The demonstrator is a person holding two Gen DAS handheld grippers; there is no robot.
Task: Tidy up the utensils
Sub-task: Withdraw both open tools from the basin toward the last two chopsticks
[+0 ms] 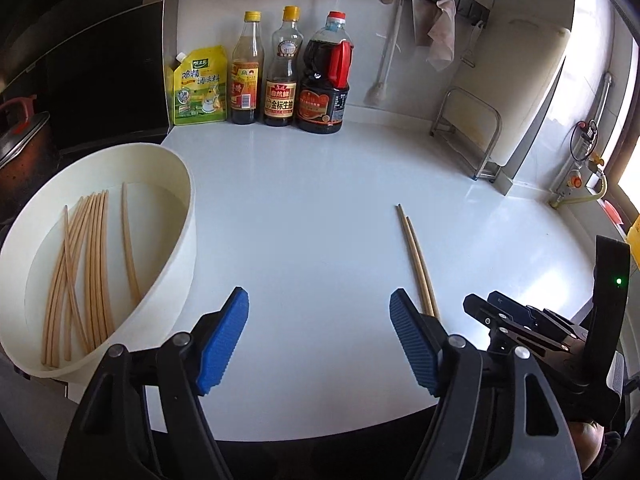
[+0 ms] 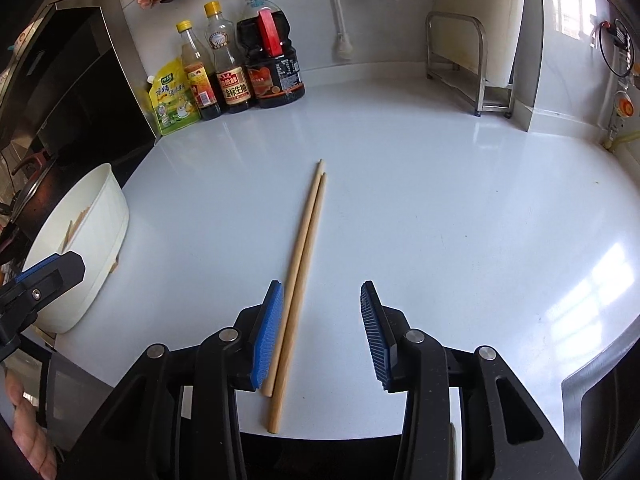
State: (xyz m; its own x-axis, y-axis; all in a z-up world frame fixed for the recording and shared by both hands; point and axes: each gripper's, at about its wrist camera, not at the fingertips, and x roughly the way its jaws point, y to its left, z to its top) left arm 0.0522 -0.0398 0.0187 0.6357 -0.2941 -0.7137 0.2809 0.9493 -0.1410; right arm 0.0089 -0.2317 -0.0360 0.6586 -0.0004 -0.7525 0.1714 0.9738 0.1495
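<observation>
the right gripper [image 2: 321, 320] is held wide apart, gripping nothing; a pair of chopsticks [image 2: 299, 276] is seen lying on the white counter [image 2: 460, 216] between its fingers, just beside the left pad [image 2: 267, 336]. the left gripper [image 1: 316, 340] is likewise spread wide and unloaded. to its left, a white basin [image 1: 176, 240] with more chopsticks [image 1: 86, 264] is found. farther ahead, sauce bottles [image 1: 280, 76] are lined against the wall.

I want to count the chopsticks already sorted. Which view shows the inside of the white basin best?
The left wrist view: it looks down into the white basin, with the chopsticks lying on its floor. The right wrist view shows mainly its outer wall, only a few stick tips showing.
</observation>
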